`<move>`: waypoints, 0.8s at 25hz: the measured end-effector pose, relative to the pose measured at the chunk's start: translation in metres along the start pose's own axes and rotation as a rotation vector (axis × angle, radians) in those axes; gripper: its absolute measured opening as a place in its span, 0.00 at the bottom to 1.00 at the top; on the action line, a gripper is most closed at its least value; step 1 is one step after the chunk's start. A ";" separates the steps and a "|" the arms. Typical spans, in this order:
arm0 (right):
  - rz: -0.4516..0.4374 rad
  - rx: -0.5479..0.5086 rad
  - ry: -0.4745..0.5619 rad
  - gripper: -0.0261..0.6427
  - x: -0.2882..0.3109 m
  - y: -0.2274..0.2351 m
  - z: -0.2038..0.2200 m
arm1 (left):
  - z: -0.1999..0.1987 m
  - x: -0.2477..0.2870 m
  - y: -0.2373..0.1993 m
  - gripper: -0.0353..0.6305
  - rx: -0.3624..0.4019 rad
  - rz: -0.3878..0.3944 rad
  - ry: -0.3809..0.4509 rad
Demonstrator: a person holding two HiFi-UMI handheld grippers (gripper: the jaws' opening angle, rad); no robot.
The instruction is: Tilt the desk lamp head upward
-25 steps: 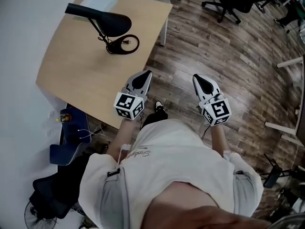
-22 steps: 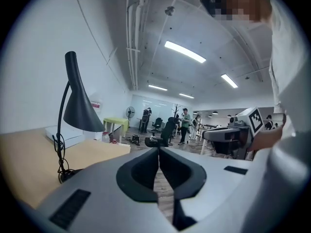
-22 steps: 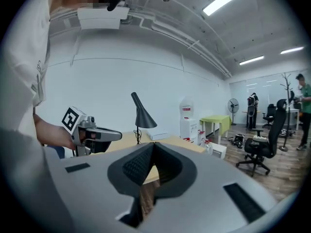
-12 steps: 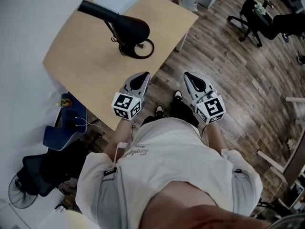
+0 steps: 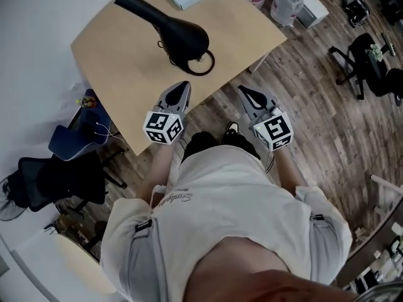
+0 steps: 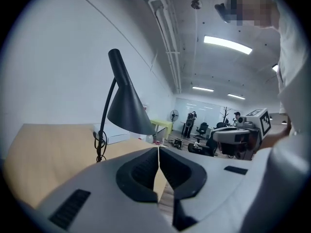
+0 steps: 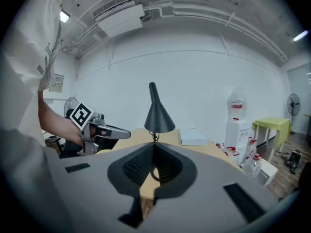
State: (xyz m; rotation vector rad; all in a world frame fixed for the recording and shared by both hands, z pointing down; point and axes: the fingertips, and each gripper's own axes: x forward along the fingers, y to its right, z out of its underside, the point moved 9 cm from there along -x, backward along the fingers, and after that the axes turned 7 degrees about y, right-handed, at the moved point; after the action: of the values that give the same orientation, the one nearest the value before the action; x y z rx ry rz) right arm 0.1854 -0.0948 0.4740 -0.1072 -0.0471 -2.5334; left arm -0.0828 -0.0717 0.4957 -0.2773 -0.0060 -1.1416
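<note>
Two grippers, the left gripper (image 5: 181, 88) and right gripper (image 5: 244, 92), are held shut and empty at the table's (image 5: 107, 61) near edge, aimed at the far lamp (image 5: 182, 35), presumably for approach.

Black desk lamp (image 5: 182, 35), pale wooden desk (image 5: 116, 68), grey left gripper (image 5: 186, 84) and right gripper (image 5: 242, 89) patterned with black-and-white squares, brown plank floor (image 5: 315, 112), white wall (image 5: 38, 17), white shirt (image 5: 233, 200).

Bright ceiling light; fisheye-warped edges.
</note>
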 end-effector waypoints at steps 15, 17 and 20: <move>-0.149 0.037 -0.027 0.03 0.090 0.038 -0.003 | 0.062 0.046 -0.065 0.08 0.017 -0.117 -0.172; -0.133 0.045 -0.047 0.03 0.099 0.042 0.000 | 0.071 0.058 -0.080 0.08 0.004 -0.107 -0.196; -0.109 0.061 -0.074 0.03 0.114 0.045 0.009 | 0.088 0.073 -0.102 0.08 -0.006 -0.100 -0.254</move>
State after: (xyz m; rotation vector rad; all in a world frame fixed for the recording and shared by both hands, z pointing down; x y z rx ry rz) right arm 0.1181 -0.1958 0.4934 -0.1788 -0.1639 -2.6336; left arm -0.1313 -0.1572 0.6135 -0.4293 -0.2430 -1.1989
